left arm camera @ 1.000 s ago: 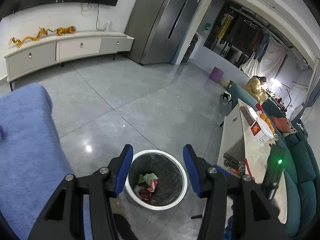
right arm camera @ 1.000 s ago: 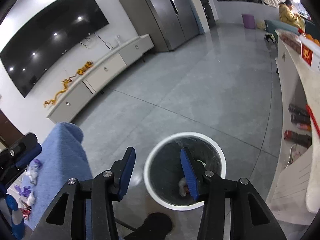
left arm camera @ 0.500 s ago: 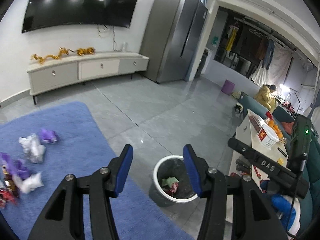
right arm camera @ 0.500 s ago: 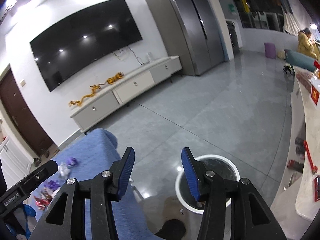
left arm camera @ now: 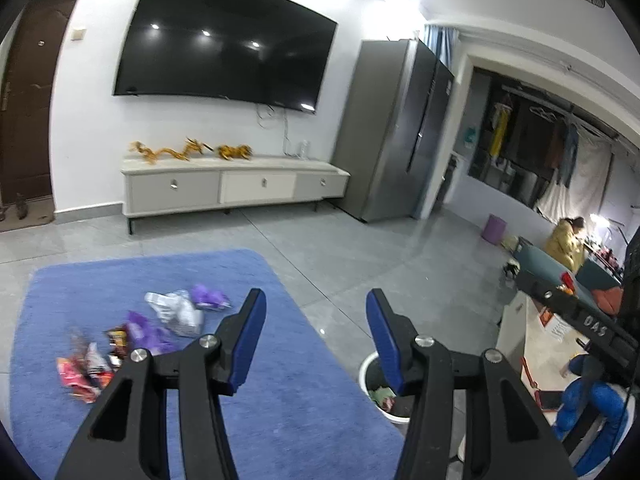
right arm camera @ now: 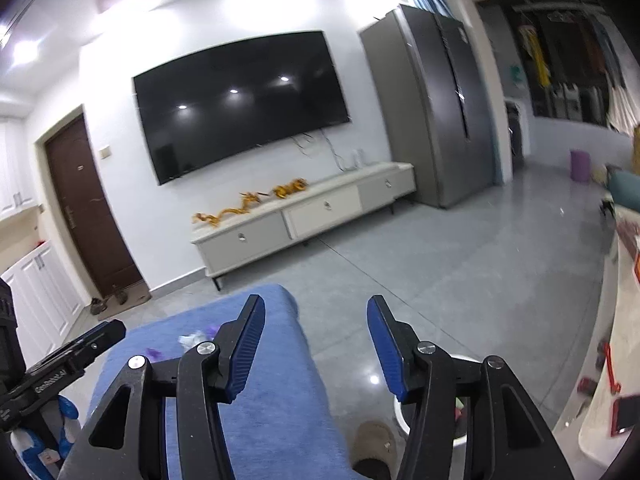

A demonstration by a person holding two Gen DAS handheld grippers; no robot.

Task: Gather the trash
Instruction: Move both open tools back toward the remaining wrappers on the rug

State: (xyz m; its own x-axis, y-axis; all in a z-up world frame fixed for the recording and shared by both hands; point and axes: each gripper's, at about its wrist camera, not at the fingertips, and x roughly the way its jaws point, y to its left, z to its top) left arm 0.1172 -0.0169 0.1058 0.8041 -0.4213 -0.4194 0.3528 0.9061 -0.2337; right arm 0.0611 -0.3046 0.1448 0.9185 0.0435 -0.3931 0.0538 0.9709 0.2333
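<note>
Left gripper (left arm camera: 316, 336) and right gripper (right arm camera: 316, 340), jaws apart, empty.

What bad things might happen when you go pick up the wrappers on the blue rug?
The wrappers lie bunched together on the blue rug, so the open left hand-held gripper might pinch several at once and drop one. The white bin stands off the rug's edge, so a loose wrapper could fall on the floor on the way over.

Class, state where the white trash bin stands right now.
In the left wrist view the white trash bin stands lower right on grey floor, beside the blue rug.
</note>
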